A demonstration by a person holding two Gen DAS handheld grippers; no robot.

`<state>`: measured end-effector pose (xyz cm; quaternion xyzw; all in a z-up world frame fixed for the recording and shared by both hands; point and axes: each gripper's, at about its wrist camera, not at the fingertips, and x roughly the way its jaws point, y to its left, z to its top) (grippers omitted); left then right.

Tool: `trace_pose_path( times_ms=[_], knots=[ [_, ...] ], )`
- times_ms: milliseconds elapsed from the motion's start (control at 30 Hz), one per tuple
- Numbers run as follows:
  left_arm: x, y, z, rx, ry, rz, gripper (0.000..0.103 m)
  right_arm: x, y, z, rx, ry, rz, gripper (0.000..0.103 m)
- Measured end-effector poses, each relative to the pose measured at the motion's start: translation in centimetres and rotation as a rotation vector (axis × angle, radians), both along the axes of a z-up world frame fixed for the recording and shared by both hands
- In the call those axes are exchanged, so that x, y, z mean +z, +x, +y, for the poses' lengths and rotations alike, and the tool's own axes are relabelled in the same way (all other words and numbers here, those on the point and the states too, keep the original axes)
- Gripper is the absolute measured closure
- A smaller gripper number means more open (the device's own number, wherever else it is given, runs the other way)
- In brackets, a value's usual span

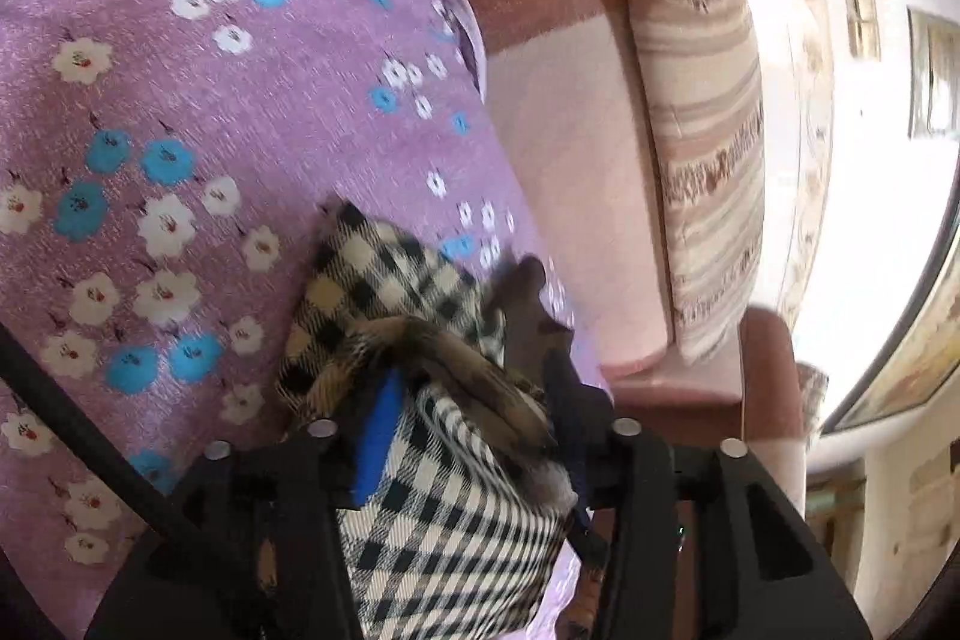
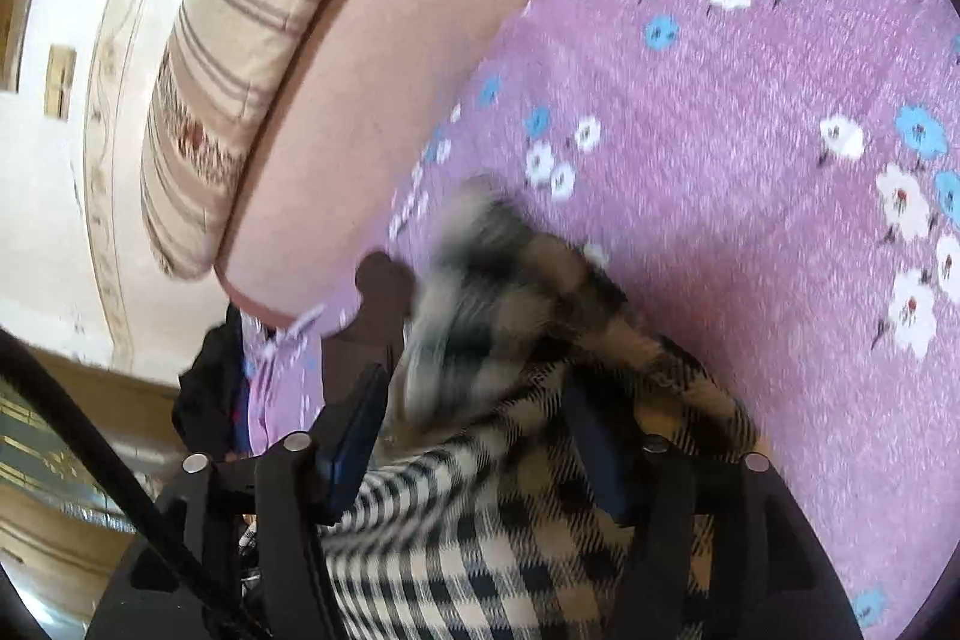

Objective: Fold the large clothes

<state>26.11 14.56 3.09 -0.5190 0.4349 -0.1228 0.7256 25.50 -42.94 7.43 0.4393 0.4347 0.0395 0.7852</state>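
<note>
Checked garment [image 1: 420, 496] soft, limp, bunched on floral purple cover [image 1: 180, 100]. Left gripper [image 1: 462, 400] and right gripper [image 2: 480, 400] jaws parted, cloth between, seemingly loose. Regrasp at edges.

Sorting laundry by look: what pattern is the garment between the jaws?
Black-and-cream check garment, clearest in the left wrist view.

No text, label, brand, number or sign can be read in either wrist view; the patterns on the fabrics and on the wall carry no letters.
</note>
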Motion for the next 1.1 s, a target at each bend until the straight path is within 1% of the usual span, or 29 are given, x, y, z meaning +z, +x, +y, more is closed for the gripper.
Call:
trace_pose_path(
  times_ms=[33,67,100,167,233,333,400,500,567,667,733,800,833,867,900,933,967,1000,1033,1067,1100],
  knots=[
    [0.2,0.0,0.5,0.031,0.025,-0.007,0.047,0.1,0.3,-0.1,-0.005,-0.015,0.002,0.037],
    [0.4,-0.1,1.1,0.062,0.036,-0.013,0.044,0.2,0.6,-0.2,-0.008,-0.040,0.008,0.037],
    [0.4,-0.1,1.7,0.088,0.029,-0.015,0.039,0.3,0.8,-0.2,-0.010,-0.064,0.013,0.037],
    [0.5,0.0,2.4,0.099,0.028,-0.004,0.037,0.8,0.8,-0.4,-0.013,-0.110,0.012,0.037],
    [1.1,-0.2,2.6,0.076,0.079,-0.015,0.037,1.2,0.5,-0.5,-0.005,-0.147,0.009,0.037],
    [2.6,-1.1,2.5,0.029,0.220,-0.039,0.036,1.6,-0.9,-1.0,0.036,-0.213,0.006,0.037],
    [3.0,-2.1,2.4,0.000,0.288,-0.045,0.033,2.1,-2.7,-1.1,0.076,-0.273,0.003,0.036],
    [2.8,-4.3,2.3,-0.059,0.363,-0.056,0.033,2.4,-6.4,-2.1,0.107,-0.309,0.003,0.034],
    [2.2,-5.8,2.0,-0.105,0.396,-0.059,0.032,2.3,-9.2,-2.9,0.113,-0.310,0.006,0.031],
    [0.6,-8.2,0.9,-0.205,0.437,-0.060,0.032,1.4,-13.0,-3.6,0.113,-0.299,0.018,0.030],
    [-0.6,-9.4,0.1,-0.268,0.440,-0.058,0.031,0.5,-15.0,-3.5,0.128,-0.280,0.031,0.030],
    [-2.0,-10.4,-0.9,-0.333,0.424,-0.052,0.030,-0.6,-16.6,-3.1,0.152,-0.263,0.041,0.030],
    [-2.6,-10.8,-1.3,-0.351,0.423,-0.044,0.030,-1.0,-17.1,-2.8,0.167,-0.255,0.040,0.030],
    [-2.9,-11.2,-1.6,-0.351,0.443,-0.050,0.030,-1.3,-17.6,-2.2,0.183,-0.255,0.024,0.031],
    [-2.7,-11.3,-1.9,-0.359,0.481,-0.053,0.037,-1.3,-18.0,-1.7,0.192,-0.277,0.011,0.035],
    [-2.4,-11.2,-2.3,-0.388,0.520,-0.041,0.073,-1.3,-18.0,-1.3,0.210,-0.293,0.007,0.065],
    [-2.1,-10.9,-2.6,-0.422,0.538,-0.016,0.087,-1.5,-17.7,-0.9,0.250,-0.273,0.021,0.092],
    [-1.2,-10.9,-2.6,-0.425,0.575,-0.007,0.091,-1.8,-17.5,-0.8,0.268,-0.235,0.038,0.091],
    [-0.2,-11.0,-2.6,-0.423,0.631,-0.010,0.098,-1.8,-17.6,-1.0,0.262,-0.230,0.040,0.092],
    [0.9,-11.1,-2.5,-0.428,0.676,-0.024,0.098,-1.6,-17.8,-1.1,0.258,-0.243,0.042,0.093],
    [1.7,-11.3,-2.3,-0.433,0.687,-0.039,0.098,-1.4,-18.0,-1.3,0.251,-0.258,0.046,0.093]
  ],
)
